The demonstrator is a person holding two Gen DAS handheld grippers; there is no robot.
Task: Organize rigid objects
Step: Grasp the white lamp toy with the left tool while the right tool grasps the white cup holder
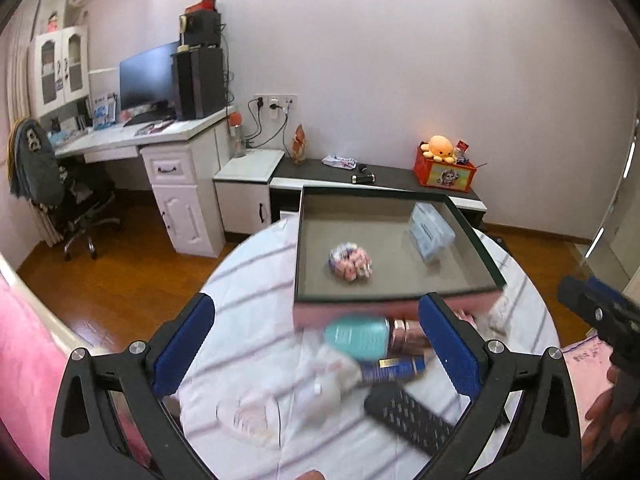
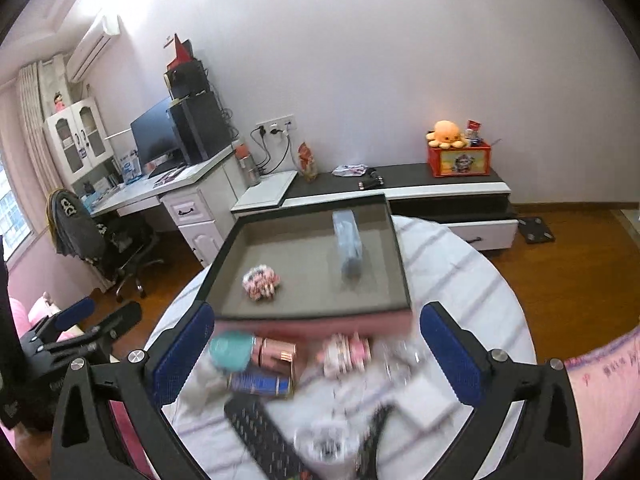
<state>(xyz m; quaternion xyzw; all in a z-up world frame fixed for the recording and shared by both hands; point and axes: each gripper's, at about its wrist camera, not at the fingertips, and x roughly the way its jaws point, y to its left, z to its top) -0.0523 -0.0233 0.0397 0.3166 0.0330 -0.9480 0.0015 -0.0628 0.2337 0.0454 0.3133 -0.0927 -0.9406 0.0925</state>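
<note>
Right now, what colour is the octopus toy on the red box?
Orange octopus toy, clearest in the right wrist view.

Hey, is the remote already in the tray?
No, the remote lies on the table in front of the tray, which holds only a scrunchie and a clear box.

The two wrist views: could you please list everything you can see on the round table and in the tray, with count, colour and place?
round table: one, white cloth with grey stripes, foreground
tray: one, dark rim, grey floor, far side of table
scrunchie: one, pink and white, inside tray
clear box: one, pale blue, inside tray, right part
teal bottle: one, on table before tray
blue tube: one, beside teal bottle
remote control: one, black, near edge
left gripper: one, blue pads, open, holding nothing
right gripper: one, blue pads, open, holding nothing
</note>
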